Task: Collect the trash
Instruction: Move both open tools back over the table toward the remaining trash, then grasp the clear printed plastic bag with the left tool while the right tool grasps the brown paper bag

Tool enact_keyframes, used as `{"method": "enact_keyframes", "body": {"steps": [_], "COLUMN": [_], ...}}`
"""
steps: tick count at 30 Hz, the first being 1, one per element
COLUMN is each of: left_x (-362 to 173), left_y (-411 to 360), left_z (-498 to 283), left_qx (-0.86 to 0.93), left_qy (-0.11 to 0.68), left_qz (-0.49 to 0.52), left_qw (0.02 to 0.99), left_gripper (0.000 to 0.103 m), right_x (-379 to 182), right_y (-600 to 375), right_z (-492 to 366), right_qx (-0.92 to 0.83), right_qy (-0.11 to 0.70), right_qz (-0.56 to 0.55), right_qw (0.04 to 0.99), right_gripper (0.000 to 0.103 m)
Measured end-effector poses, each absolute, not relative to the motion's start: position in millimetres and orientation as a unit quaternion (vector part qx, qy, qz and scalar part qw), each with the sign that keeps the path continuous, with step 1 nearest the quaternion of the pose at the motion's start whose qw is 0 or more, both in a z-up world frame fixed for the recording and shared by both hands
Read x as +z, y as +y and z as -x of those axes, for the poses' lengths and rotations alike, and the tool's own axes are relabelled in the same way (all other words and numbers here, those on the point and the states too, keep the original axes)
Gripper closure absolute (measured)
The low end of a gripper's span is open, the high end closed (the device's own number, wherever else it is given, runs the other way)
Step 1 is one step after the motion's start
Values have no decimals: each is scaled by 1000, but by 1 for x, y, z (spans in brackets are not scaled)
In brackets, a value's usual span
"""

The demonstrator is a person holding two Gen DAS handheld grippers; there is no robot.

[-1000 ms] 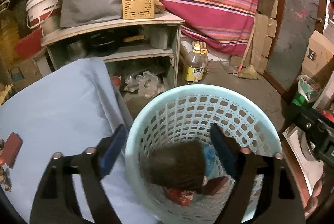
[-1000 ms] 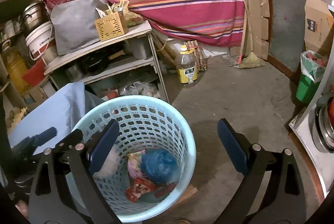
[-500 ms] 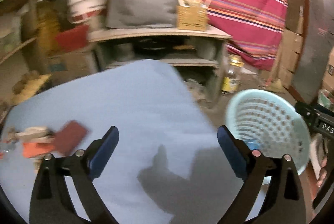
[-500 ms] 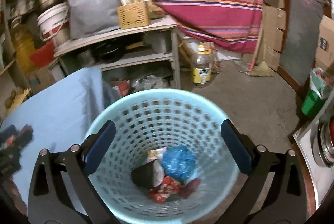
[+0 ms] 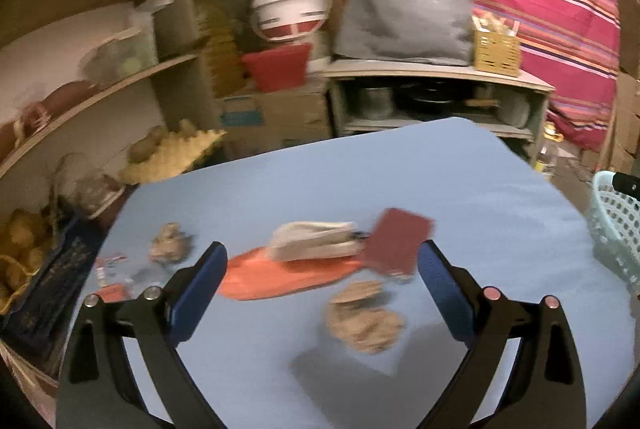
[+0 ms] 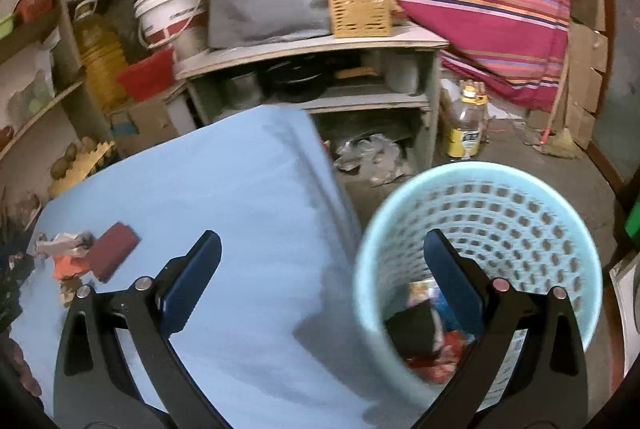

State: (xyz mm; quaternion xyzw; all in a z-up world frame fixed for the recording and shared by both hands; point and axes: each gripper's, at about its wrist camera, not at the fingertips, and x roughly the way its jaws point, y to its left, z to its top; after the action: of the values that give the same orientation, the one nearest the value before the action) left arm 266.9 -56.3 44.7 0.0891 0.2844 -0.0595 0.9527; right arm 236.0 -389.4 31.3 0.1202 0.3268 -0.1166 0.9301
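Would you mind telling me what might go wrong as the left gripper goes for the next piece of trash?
The open left gripper faces overlapping litter: a dark red packet and whitish wrapper lie on an orange wrapper, so one grab may drag the others. The basket stands off the blue table edge; a carried piece might drop short.

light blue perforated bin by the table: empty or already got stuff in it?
Not empty. The right wrist view shows the light blue perforated plastic basket upright with dark, red and blue trash at its bottom, well below the rim.
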Motion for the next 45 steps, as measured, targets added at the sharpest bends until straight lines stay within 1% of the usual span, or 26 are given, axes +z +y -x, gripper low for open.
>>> {"method": "enact_keyframes", "body": {"steps": [7, 8, 9, 11, 17, 20, 23, 26, 30, 34, 40, 45], "left_x": [50, 50, 50, 47, 42, 39, 33, 28, 19, 8, -7, -18], "left_y": [6, 12, 17, 30, 64, 88, 113, 129, 148, 156, 149, 141], "left_z": [-267, -267, -269, -271, -274, -277, -282, -286, -291, -302, -325, -337], "left_qx": [-14, -7, -2, 3, 39, 40, 45, 54, 59, 40, 35, 46], "left_qy": [260, 260, 262, 270, 261, 274, 295, 300, 311, 334, 358, 374], "left_qz": [-77, -77, -76, -67, -78, -46, -16, -12, 1, 18, -1, -26], "left_qw": [962, 963, 962, 961, 961, 960, 954, 952, 949, 942, 933, 926], "left_gripper": [9, 9, 6, 5, 5, 5, 5, 5, 5, 5, 5, 5], "right_x": [23, 22, 21, 21, 21, 20, 18, 15, 7, 0, -15, -21], "right_y": [-327, -319, -309, -293, -223, -197, -180, -159, -139, -124, -110, -106], "right_z": [-264, -265, -268, -271, -278, -279, -285, -282, -282, -283, -287, -292], "right_qx": [-104, -101, -92, -76, -26, -13, 5, 36, 36, 48, 56, 51], "right_qy": [342, 341, 339, 336, 328, 317, 340, 338, 342, 358, 387, 395], "right_qz": [-106, -105, -103, -99, -51, -44, -32, -27, -7, 7, 22, 26], "right_qw": [928, 929, 931, 934, 943, 947, 940, 940, 939, 933, 920, 917], "right_gripper": [4, 4, 4, 4, 4, 4, 4, 4, 4, 4, 4, 5]}}
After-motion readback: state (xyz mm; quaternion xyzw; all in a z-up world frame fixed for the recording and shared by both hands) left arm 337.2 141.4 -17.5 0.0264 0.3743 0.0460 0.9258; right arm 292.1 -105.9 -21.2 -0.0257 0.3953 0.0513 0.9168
